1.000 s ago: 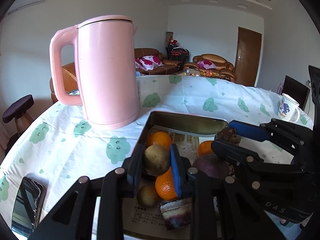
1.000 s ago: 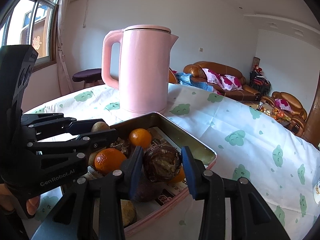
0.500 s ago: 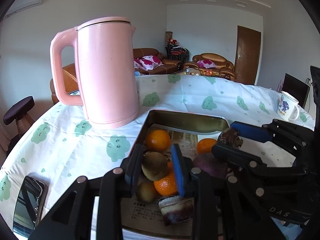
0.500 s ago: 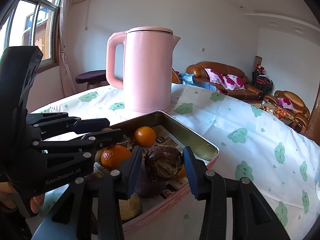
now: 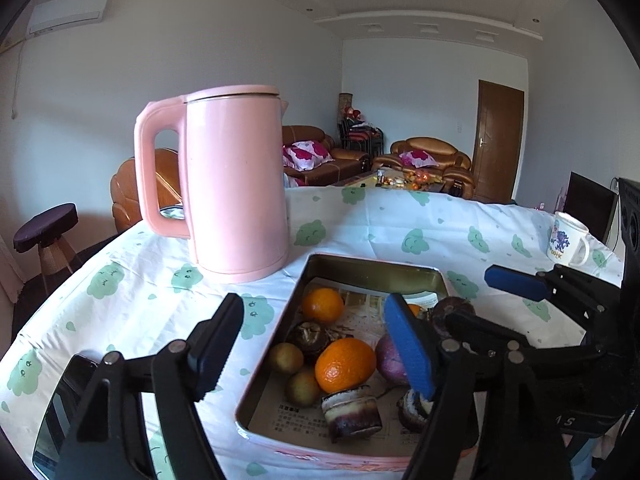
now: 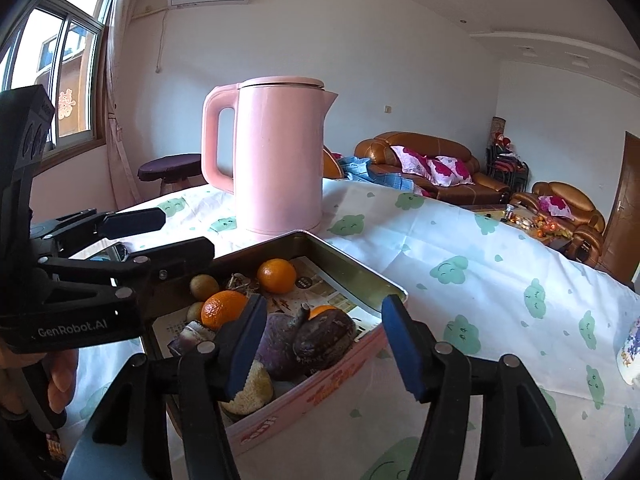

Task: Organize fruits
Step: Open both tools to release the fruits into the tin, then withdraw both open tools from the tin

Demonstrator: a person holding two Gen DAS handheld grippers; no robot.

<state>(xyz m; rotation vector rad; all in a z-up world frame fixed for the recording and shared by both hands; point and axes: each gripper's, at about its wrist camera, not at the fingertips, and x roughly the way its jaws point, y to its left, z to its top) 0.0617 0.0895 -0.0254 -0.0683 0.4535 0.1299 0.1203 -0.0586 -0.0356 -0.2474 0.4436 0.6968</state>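
Note:
A pink metal tray [image 5: 372, 270] [image 6: 356, 276] on the table holds oranges [image 5: 345, 365] [image 6: 277, 275], kiwis [image 5: 285, 357] [image 6: 203, 286], a purple fruit [image 5: 391, 357] [image 6: 276, 344], a dark brown wrinkled fruit [image 6: 324, 340] and cut pieces [image 5: 352, 412]. My left gripper [image 5: 316, 350] is open and empty above the tray's left side. My right gripper [image 6: 324, 350] is open and empty over the tray's near corner, just above the dark fruit. Each gripper shows in the other's view.
A tall pink kettle [image 5: 232, 184] [image 6: 280, 156] stands just behind the tray. A phone [image 5: 60, 412] lies at the table's near left. A white mug [image 5: 566, 240] stands at the far right. The tablecloth has green cloud prints.
Both grippers opened and pulled back and up from the tray. The left let go of a kiwi and the right let go of the dark fruit; both now lie in the tray.

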